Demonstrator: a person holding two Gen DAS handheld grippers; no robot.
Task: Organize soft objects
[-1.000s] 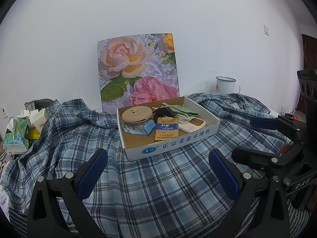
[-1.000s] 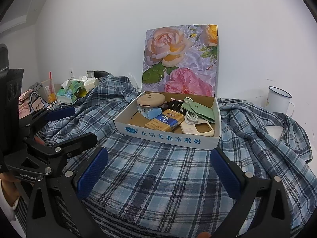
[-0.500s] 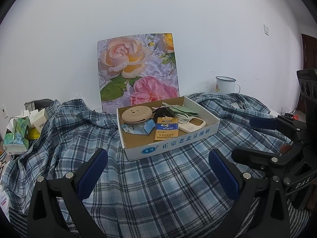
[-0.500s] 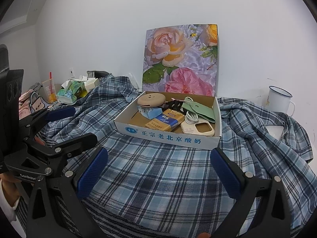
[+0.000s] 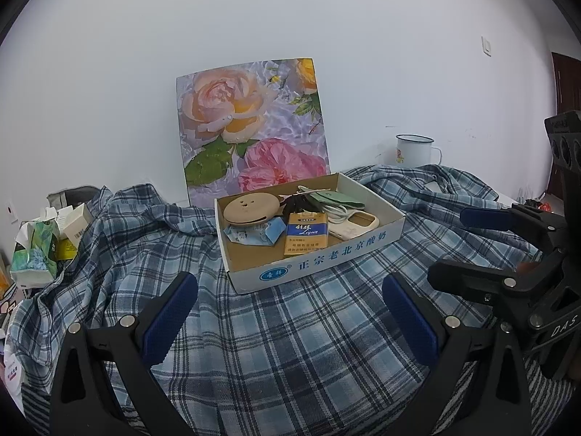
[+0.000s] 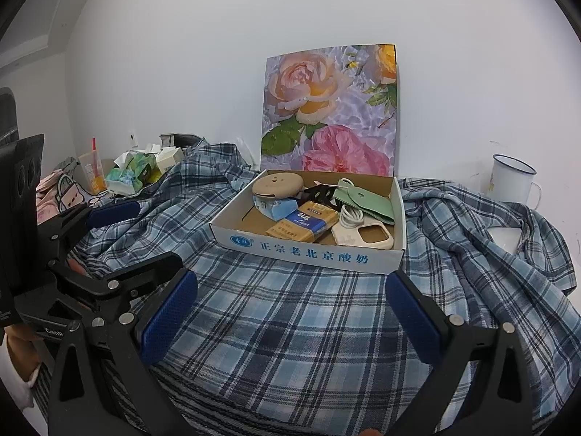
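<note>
White wall behind a table draped in a plaid shirt (image 5: 290,345), with both tools hovering before the cardboard box (image 5: 312,265).

Left of the box sit tissue packs (image 5: 34,254); the left tool (image 5: 290,312) and right tool (image 6: 290,312) gape wide, holding nothing, seemingly poised to gather the shirt under the box; an enamel mug (image 6: 510,178) stands right.

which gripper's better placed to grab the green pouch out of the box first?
Right, probably. The green pouch lies in the cardboard box's far corner on the right gripper's side. The left gripper, also open and empty, would reach across the box.
</note>
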